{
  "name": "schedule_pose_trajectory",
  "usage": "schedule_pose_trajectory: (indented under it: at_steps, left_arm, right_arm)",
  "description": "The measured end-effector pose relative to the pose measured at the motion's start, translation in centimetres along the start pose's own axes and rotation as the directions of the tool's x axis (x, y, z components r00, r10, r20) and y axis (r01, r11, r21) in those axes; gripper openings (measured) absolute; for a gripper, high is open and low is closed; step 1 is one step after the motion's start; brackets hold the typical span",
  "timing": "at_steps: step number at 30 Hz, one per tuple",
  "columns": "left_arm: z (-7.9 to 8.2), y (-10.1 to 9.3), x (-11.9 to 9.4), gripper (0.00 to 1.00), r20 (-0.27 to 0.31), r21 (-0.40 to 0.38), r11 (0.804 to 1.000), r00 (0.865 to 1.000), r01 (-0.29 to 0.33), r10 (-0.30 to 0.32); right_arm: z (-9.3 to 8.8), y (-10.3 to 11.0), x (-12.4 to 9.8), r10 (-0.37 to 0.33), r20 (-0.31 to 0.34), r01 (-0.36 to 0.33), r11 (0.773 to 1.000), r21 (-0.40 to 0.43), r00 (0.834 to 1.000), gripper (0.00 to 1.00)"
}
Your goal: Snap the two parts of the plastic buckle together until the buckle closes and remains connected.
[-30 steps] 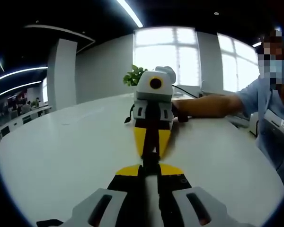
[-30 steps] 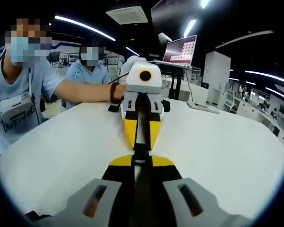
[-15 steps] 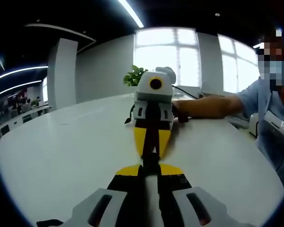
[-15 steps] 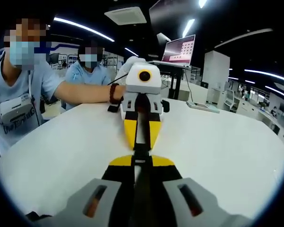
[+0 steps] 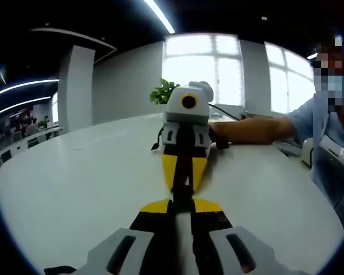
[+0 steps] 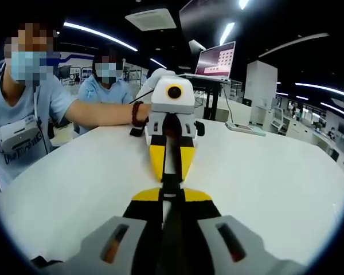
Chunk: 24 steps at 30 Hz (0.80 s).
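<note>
My two grippers meet tip to tip low over the white table [image 5: 74,183]. In the left gripper view, my left gripper [image 5: 182,206] rises from the bottom with its yellow-tipped jaws shut on a narrow black buckle piece [image 5: 183,193]. The right gripper [image 5: 183,182] points back at it, jaws also pressed together on the black piece. In the right gripper view, my right gripper [image 6: 171,196] is shut on the black buckle [image 6: 171,184], and the left gripper [image 6: 171,176] faces it. The buckle's joint is mostly hidden between the jaw tips.
A person's forearm [image 5: 252,129] reaches in from the side to the far gripper. A second person [image 6: 106,86] sits behind the table. A green plant [image 5: 160,91] stands at the far edge. A laptop [image 6: 218,60] on a stand sits beyond the table.
</note>
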State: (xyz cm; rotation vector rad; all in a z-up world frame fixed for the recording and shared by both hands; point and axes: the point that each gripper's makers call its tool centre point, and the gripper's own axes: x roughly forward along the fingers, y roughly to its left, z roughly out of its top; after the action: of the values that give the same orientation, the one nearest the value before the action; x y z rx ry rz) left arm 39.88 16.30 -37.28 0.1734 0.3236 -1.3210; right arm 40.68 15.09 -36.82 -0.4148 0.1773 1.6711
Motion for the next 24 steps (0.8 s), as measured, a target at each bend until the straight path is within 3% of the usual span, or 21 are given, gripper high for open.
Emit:
schedule_pose_trajectory:
  at_steps: [24]
  left_arm:
    - [0.14,0.18,0.42,0.12,0.005,-0.009,1.0,1.0,-0.027,0.027]
  right_arm:
    - [-0.05,-0.28,-0.14,-0.001,0.006,0.001,0.998,0.058,1.0,0.12]
